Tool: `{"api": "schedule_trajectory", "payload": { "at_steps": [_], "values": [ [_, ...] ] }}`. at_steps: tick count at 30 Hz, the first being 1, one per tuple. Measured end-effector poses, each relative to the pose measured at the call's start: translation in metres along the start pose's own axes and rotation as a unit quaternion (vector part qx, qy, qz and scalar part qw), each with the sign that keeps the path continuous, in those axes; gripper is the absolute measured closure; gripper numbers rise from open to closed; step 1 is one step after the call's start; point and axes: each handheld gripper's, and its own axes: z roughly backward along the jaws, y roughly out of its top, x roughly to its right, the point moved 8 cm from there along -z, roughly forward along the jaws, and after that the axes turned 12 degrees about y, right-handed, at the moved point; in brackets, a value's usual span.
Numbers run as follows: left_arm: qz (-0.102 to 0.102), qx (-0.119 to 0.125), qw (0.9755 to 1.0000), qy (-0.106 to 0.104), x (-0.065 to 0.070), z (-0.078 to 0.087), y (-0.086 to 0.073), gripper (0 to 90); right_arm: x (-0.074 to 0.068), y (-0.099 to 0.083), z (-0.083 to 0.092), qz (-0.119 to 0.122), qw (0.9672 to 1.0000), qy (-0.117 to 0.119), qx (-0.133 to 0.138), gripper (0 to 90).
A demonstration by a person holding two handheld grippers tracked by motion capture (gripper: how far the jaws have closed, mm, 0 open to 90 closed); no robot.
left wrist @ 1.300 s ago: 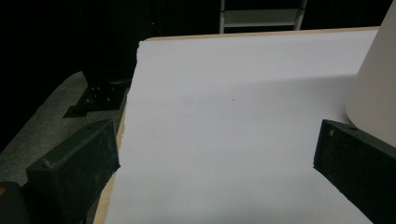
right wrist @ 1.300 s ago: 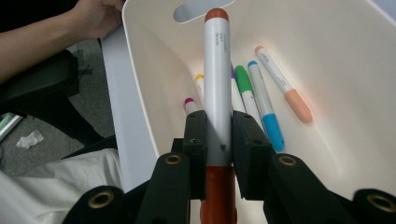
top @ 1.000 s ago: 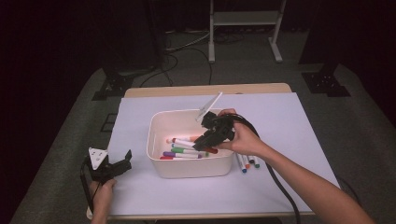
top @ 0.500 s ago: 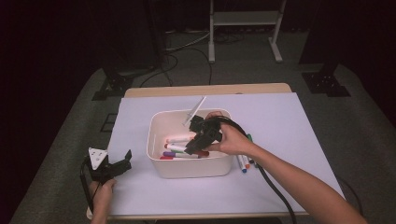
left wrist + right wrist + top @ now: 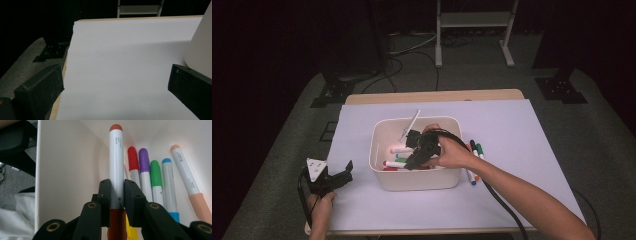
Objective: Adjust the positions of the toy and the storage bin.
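In the right gripper view my right gripper (image 5: 117, 188) is shut on a white marker with an orange cap (image 5: 116, 157), pointing it down into the white bin (image 5: 70, 165). Several capped markers (image 5: 155, 177), red, purple, green, blue and peach, lie side by side on the bin's floor just beside it. From above, the right gripper (image 5: 413, 159) reaches into the bin (image 5: 417, 181) over the markers (image 5: 398, 149). My left gripper (image 5: 337, 177) rests near the table's left front corner, open, nothing between its jaws (image 5: 115, 82).
A few loose markers (image 5: 474, 152) lie on the white sheet just right of the bin. The bin's side wall (image 5: 200, 45) stands close to the left gripper's right jaw. The table edge (image 5: 63, 75) runs under its left jaw. A metal stand (image 5: 474, 30) sits behind the table.
My right gripper has moved left and down, from above the bin's right side deeper into the bin, still gripping the marker. The left gripper has stayed put.
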Motion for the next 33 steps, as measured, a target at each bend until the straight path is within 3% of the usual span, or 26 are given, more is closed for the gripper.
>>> {"api": "schedule_trajectory", "payload": {
  "at_steps": [9, 17, 21, 26, 33],
  "values": [
    [0.000, -0.001, 1.0000, 0.000, 0.000, 0.000, 0.000, 0.0, -0.004, -0.001, 0.007, -0.002, 1.0000, -0.001, 0.000, 67.0],
    [-0.002, 0.000, 1.0000, 0.000, 0.000, 0.000, 0.000, 0.0, -0.015, -0.010, 0.049, -0.007, 0.9985, -0.014, 0.053, 62.6],
    [-0.002, 0.000, 1.0000, 0.000, 0.001, 0.000, 0.000, 0.0, -0.018, -0.025, 0.076, -0.022, 0.9962, -0.022, 0.082, 59.3],
    [-0.003, 0.000, 1.0000, 0.001, 0.001, 0.000, 0.000, 0.0, -0.016, -0.056, 0.105, -0.042, 0.9925, -0.048, 0.104, 56.8],
    [-0.008, -0.002, 1.0000, 0.003, 0.001, 0.000, 0.000, 0.0, -0.013, -0.102, 0.134, -0.081, 0.9837, -0.070, 0.144, 55.5]
  ]
}}
